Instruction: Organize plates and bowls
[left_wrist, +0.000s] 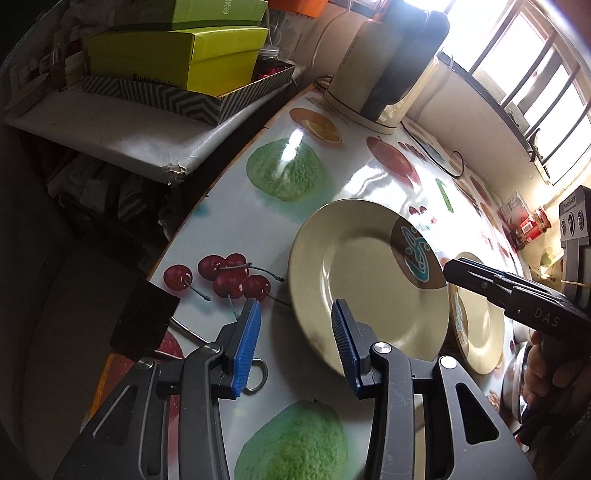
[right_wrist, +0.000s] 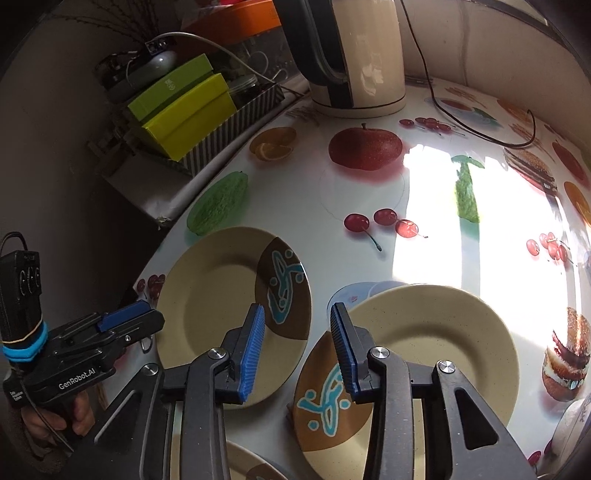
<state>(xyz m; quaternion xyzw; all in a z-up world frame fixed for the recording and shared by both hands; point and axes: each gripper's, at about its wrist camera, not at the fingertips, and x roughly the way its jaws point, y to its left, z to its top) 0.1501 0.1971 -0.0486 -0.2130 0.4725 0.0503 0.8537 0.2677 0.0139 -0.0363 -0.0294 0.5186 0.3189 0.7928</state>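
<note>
Left wrist view: left gripper (left_wrist: 295, 334) jaws wide apart, nothing between the blue ribbed pads (left_wrist: 246, 336), holding nothing. Right pad tip over near rim of round beige plate with brown-and-turquoise patch (left_wrist: 364, 280); contact not clear. Left pad above printed cherries on glossy fruit-print tablecloth (left_wrist: 229, 229). Plate flat near table's left edge. Second beige plate of same pattern (left_wrist: 480, 325) just right of it, rims close, touching or not unclear. Right gripper (left_wrist: 480, 278) entering from right, black body over gap between plates, held by hand (left_wrist: 546, 369). Small metal ring (left_wrist: 258, 374) lying on cloth behind left pad.

Right wrist view: right gripper (right_wrist: 297, 343) also wide open, empty, hovering over gap between the two plates; left-hand plate (right_wrist: 214, 295) flat, right-hand plate (right_wrist: 436, 347) flat with patterned patch toward camera. Third plate rim with same pattern (right_wrist: 251, 465) at bottom edge, mostly hidden. Left gripper (right_wrist: 129, 321) at lower left, tip near left-hand plate's rim.

Cream electric kettle with dark handle (right_wrist: 354, 55) at far edge of table, black cord (right_wrist: 461, 125) trailing right. Lime-green cardboard boxes (left_wrist: 177, 55) stacked in chevron-striped tray (left_wrist: 184, 99) on side shelf beyond left edge. Barred window (left_wrist: 535, 74) at upper right, bright sunlight patch on cloth.
</note>
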